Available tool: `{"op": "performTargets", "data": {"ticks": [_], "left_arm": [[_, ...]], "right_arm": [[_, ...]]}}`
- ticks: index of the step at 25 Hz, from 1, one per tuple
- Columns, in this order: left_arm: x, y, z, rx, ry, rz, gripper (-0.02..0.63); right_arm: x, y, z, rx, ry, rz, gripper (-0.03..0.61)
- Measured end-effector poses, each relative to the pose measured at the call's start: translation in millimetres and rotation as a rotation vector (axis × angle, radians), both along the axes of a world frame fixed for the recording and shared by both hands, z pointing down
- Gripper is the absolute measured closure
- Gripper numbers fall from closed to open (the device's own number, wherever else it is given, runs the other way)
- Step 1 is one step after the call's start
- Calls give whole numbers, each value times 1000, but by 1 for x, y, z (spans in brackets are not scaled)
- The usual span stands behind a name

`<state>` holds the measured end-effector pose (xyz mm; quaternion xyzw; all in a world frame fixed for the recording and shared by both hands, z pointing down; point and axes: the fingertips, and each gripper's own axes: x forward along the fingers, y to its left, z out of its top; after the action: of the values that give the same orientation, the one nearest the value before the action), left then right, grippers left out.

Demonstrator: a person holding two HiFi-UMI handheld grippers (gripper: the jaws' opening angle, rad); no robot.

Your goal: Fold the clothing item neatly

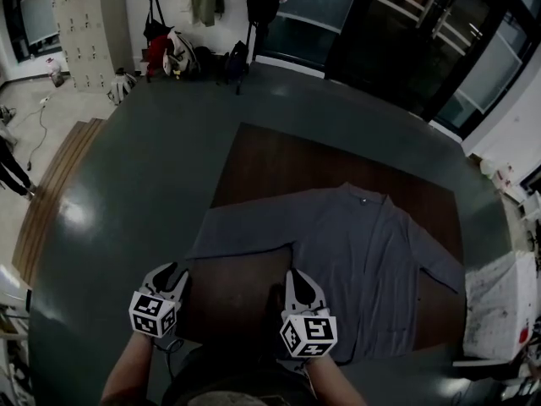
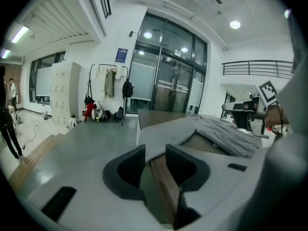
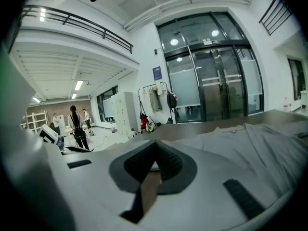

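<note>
The left gripper (image 1: 173, 271) hung over the near left corner of the brown table (image 1: 254, 163). Its jaws stood partly apart with nothing between them; its own view (image 2: 155, 159) showed only the table's edge and bare wood through the gap. It pointed straight at the cuff of the left sleeve (image 1: 241, 231), which lay flat along the table toward the left edge. The cuff was just ahead of the jaws and not yet touched. That aim and opening looked like a set-up to pinch the cuff and carry the sleeve inward.

The right gripper (image 1: 298, 279) sat near the middle of the near edge with its jaws pressed together and empty, as its own view (image 3: 154, 159) confirmed. It was just beside the side edge of the shirt (image 1: 363, 252); whether it touched the cloth could not be told. It was probably parked there to steady the body.

The grey shirt lay spread flat over the right half of the table. Its collar faced the far edge and its other sleeve angled toward the right edge. Nothing was folded yet.
</note>
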<state>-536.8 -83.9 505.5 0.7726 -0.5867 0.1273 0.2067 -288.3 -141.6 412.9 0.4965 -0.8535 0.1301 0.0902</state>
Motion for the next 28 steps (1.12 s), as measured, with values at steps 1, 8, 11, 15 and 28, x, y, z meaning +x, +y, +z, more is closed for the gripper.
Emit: {"op": "performTargets", "data": {"ticks": [1,8,11,15,28], "left_arm": [[-5,-3,6,-11,-5,0,497],[-18,-15,59,-108,-87,75,497],[-23,-20,83,-147,-125,103,497],[-23,-31,97,-163,-124,114,494],[-18,-49,112,-148,-160,107,488]], "right_arm": [[-2,-1,2,-7,3,3,591],[-9,-3,16,-40,21,25,591],[-13,-1,21,-57,20,38,591],[-12,1,26,-79,37,43,591],[-4,-2,39,-108,46,61,591]]}}
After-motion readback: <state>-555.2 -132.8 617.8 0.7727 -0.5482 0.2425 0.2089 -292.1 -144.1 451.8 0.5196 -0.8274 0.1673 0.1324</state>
